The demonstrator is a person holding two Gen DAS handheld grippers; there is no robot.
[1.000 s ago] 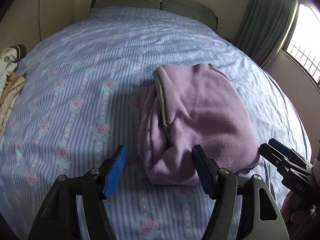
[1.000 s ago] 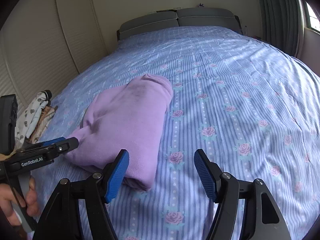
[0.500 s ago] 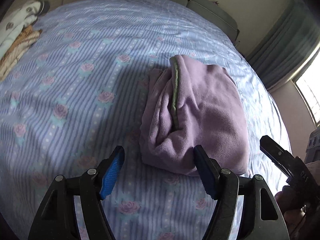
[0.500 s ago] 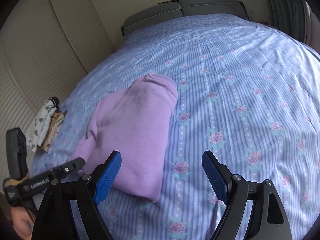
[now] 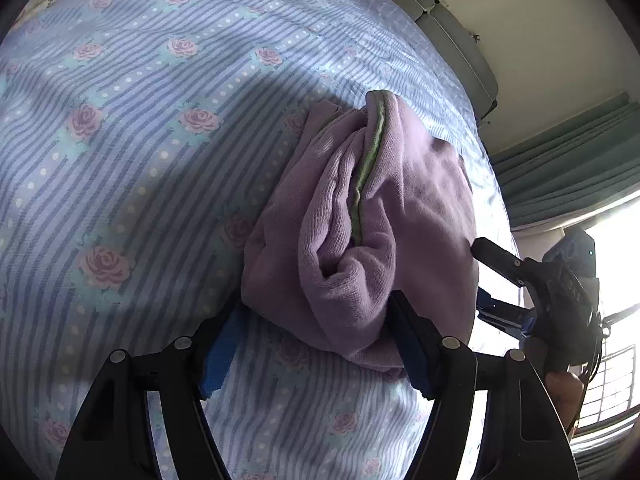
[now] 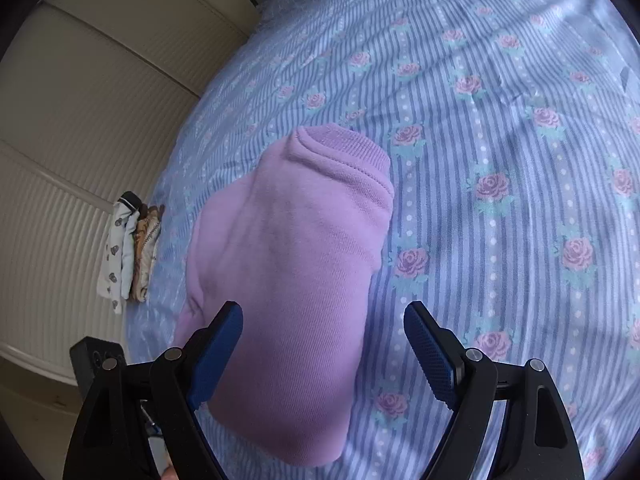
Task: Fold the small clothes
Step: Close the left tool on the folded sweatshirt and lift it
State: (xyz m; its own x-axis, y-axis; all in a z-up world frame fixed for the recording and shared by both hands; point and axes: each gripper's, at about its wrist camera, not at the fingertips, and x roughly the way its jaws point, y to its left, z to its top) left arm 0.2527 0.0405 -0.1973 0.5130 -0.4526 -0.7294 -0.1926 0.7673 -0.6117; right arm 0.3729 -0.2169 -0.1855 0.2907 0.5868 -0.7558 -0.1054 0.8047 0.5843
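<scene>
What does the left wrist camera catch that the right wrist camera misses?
Left only: the green trim along the folded edge, the curtain, the window and the right gripper from the side.

Right only: the patterned small clothes at the bed's edge and the ribbed hem.

Both: the purple garment on the floral bedsheet.
</scene>
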